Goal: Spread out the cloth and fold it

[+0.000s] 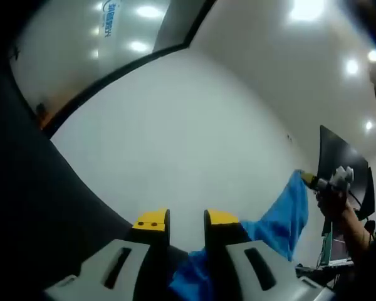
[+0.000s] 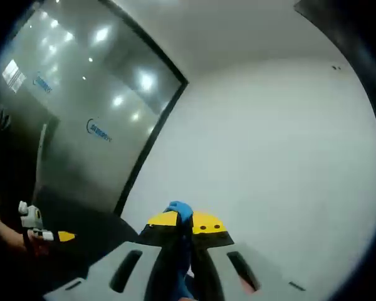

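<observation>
A: What takes up most of the left gripper view?
B: A white wall [image 1: 194, 138] fills the middle, with a glass partition [image 1: 81, 44] at the upper left reflecting ceiling lights, and a ceiling [image 1: 288, 44] with round lights at the upper right.

A: And the cloth?
B: The blue cloth [image 1: 282, 219] runs from the bottom centre up to the right edge of that view. Its lower end sits between the left tongs [image 1: 187, 219], whose yellow-tipped jaws stand a little apart with the fabric bunched low between them; whether they actually pinch it cannot be told.

A: Where does its far end go?
B: Up to the right tongs [image 1: 306, 179] at the right of the frame, held by a person's hand [image 1: 335, 204], with a dark screen [image 1: 344, 169] behind it.

A: What about the right gripper view?
B: The same white wall [image 2: 269, 157] covers the centre and right, and the glass partition [image 2: 81, 119] with a blue logo fills the left. At the bottom centre the right tongs [image 2: 185, 221] are clamped together on the cloth [image 2: 179, 209], a small blue tuft poking out above the yellow tips.

A: Anything smaller?
B: At the lower left, the left tongs [image 2: 64, 236] show a yellow tip, small and dim.
</observation>
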The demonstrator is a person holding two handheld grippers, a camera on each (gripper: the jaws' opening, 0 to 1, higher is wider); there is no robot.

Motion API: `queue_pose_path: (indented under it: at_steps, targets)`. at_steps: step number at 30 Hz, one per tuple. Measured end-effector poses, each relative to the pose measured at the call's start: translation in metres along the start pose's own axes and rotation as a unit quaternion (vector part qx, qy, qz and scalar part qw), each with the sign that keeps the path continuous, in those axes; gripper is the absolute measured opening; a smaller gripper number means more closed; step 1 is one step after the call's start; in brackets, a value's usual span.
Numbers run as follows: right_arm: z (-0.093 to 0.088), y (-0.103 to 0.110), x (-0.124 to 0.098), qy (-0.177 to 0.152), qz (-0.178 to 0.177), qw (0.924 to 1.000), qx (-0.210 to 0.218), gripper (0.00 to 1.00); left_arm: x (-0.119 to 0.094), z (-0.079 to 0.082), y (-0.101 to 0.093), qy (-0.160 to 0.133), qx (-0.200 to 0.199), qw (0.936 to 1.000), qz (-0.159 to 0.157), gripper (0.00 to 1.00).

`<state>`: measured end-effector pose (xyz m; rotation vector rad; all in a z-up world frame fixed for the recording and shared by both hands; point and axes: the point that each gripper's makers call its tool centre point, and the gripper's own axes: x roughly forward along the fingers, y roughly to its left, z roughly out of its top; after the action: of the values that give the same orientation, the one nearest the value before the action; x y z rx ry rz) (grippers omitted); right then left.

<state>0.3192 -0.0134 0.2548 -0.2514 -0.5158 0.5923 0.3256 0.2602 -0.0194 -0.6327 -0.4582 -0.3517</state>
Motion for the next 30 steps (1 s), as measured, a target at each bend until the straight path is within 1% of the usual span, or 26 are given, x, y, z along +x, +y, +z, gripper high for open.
queue_pose_path:
  at_steps: [1, 2, 3, 4, 5, 6, 7, 9, 13, 14, 15, 18, 21, 24, 25, 26, 27, 28, 29, 30]
  targets:
    - [0.015, -0.007, 0.006, -0.009, -0.004, 1.0, -0.001, 0.02, 0.0, 0.0, 0.0, 0.001, 0.0, 1.0, 0.0, 0.25]
    - [0.028, -0.014, 0.01, -0.015, -0.01, 0.9997, -0.014, 0.03, 0.0, 0.0, 0.0, 0.001, 0.001, 1.0, 0.001, 0.25]
    - [0.039, -0.024, 0.012, -0.02, -0.029, 0.9991, -0.023, 0.03, 0.0, 0.0, 0.0, 0.001, 0.0, 1.0, 0.0, 0.25]
    - [0.047, -0.029, 0.014, -0.024, -0.039, 0.9982, -0.039, 0.03, 0.0, 0.0, 0.0, 0.0, -0.001, 1.0, 0.0, 0.25]
    - [0.052, -0.033, 0.016, -0.026, -0.049, 0.9968, -0.059, 0.03, 0.001, 0.0, 0.0, 0.0, -0.001, 1.0, 0.0, 0.25]
    - [0.053, -0.035, 0.017, -0.023, -0.057, 0.9961, -0.064, 0.03, 0.001, 0.0, 0.001, 0.0, -0.002, 1.0, 0.0, 0.25]
    - [0.052, -0.035, 0.019, -0.019, -0.058, 0.9961, -0.065, 0.02, 0.001, 0.0, 0.001, 0.001, -0.002, 1.0, -0.001, 0.25]
    - [0.043, -0.033, 0.022, -0.006, -0.051, 0.9958, -0.075, 0.02, 0.002, -0.001, 0.001, 0.003, -0.002, 1.0, -0.001, 0.25]
    - [0.018, -0.036, 0.025, 0.02, -0.055, 0.9959, -0.069, 0.03, 0.002, -0.001, 0.001, 0.0, -0.004, 1.0, -0.002, 0.25]
    - [0.014, -0.037, 0.026, 0.022, -0.055, 0.9959, -0.069, 0.03, 0.002, -0.001, 0.002, 0.0, -0.005, 1.0, -0.002, 0.25]
    - [0.005, -0.039, 0.026, 0.031, -0.056, 0.9955, -0.07, 0.03, 0.002, -0.001, 0.002, -0.001, -0.006, 1.0, -0.002, 0.25]
    - [-0.014, -0.049, 0.025, 0.052, -0.066, 0.9948, -0.058, 0.03, 0.001, -0.001, 0.002, -0.002, -0.008, 1.0, -0.002, 0.25]
    - [-0.028, -0.056, 0.022, 0.067, -0.071, 0.9942, -0.045, 0.03, 0.001, -0.001, 0.002, -0.002, -0.007, 1.0, -0.002, 0.25]
    - [-0.041, -0.06, 0.02, 0.081, -0.073, 0.9929, -0.048, 0.03, 0.001, -0.001, 0.002, -0.003, -0.008, 1.0, -0.002, 0.25]
    - [-0.047, -0.059, 0.019, 0.091, -0.068, 0.9924, -0.047, 0.05, 0.001, -0.001, 0.003, -0.003, -0.009, 1.0, -0.002, 0.25]
    - [-0.055, -0.053, 0.018, 0.106, -0.05, 0.9924, -0.037, 0.1, 0.002, -0.001, 0.003, -0.003, -0.009, 1.0, -0.002, 0.25]
    - [-0.061, -0.046, 0.017, 0.114, -0.028, 0.9927, -0.026, 0.2, 0.002, -0.001, 0.003, -0.002, -0.009, 1.0, -0.002, 0.25]
    - [-0.065, -0.039, 0.016, 0.119, -0.012, 0.9928, -0.014, 0.27, 0.001, -0.001, 0.003, -0.003, -0.01, 0.9999, -0.003, 0.25]
    - [-0.064, -0.037, 0.017, 0.109, -0.01, 0.994, -0.004, 0.3, 0.002, -0.001, 0.002, -0.003, -0.01, 0.9999, -0.003, 0.25]
    - [-0.063, -0.038, 0.015, 0.106, -0.014, 0.9942, -0.007, 0.3, 0.002, 0.0, 0.003, -0.002, -0.009, 1.0, -0.003, 0.25]
